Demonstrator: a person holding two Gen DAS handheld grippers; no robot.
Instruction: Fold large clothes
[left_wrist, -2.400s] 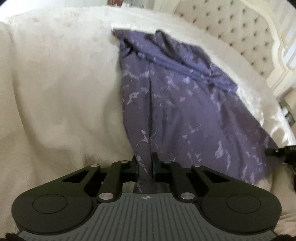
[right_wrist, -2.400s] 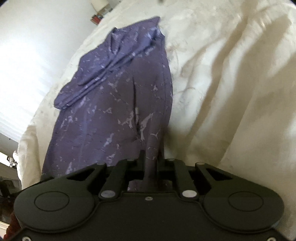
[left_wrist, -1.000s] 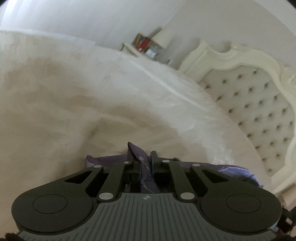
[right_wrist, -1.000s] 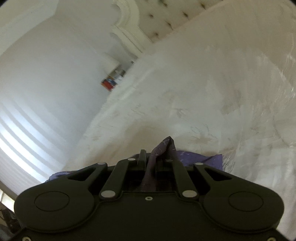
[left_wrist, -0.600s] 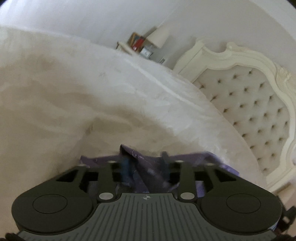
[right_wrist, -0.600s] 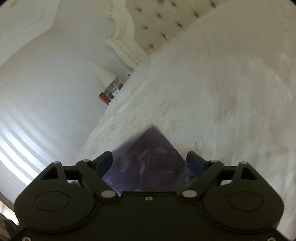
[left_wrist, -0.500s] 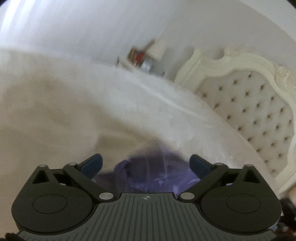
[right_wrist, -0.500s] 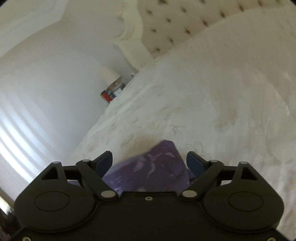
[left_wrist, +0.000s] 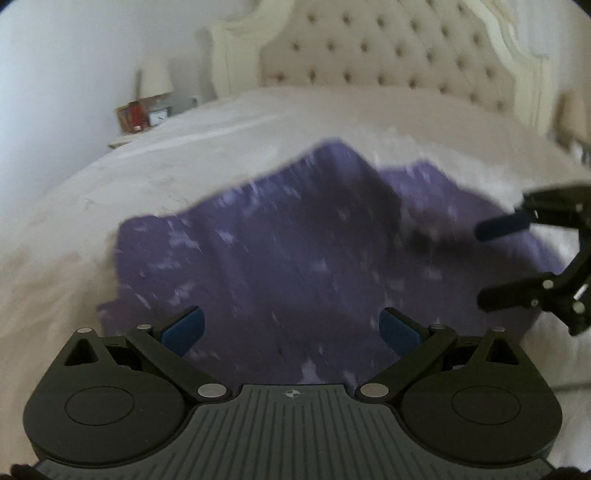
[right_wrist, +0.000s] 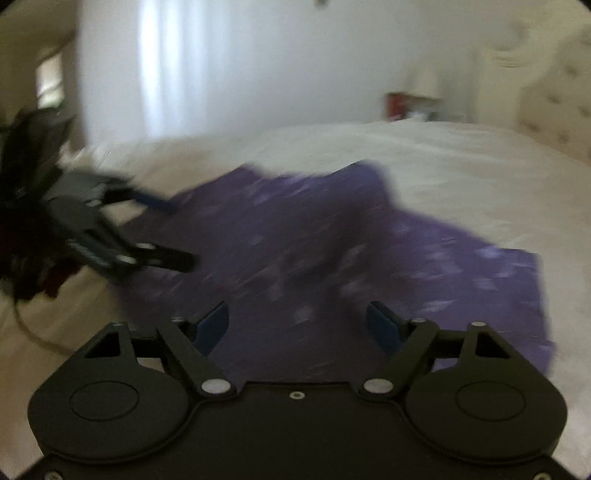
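Note:
A purple garment with pale flecks (left_wrist: 295, 243) lies folded over on the cream bedspread (left_wrist: 110, 192); it also fills the middle of the right wrist view (right_wrist: 332, 251). My left gripper (left_wrist: 291, 326) hangs above its near edge, open wide, nothing between the blue pads (left_wrist: 184, 326). My right gripper (right_wrist: 297, 326) is open over the cloth too, its jaws closing a little, with no cloth pinched. Each gripper shows in the other's view: the right gripper (left_wrist: 491, 264) at the right edge, the left gripper (right_wrist: 177, 232) at the left. Both views are blurred.
A tufted cream headboard (left_wrist: 388, 59) stands at the far end of the bed. A nightstand with a lamp (left_wrist: 155, 79), a clock and books sits beside it. A bright window (right_wrist: 177, 70) is on the far wall. A dark sleeve (right_wrist: 26, 206) shows at the left.
Both grippers let go of the purple cloth, opened wide, drew back from it and rolled level. The garment now lies spread in a folded heap on the bed.

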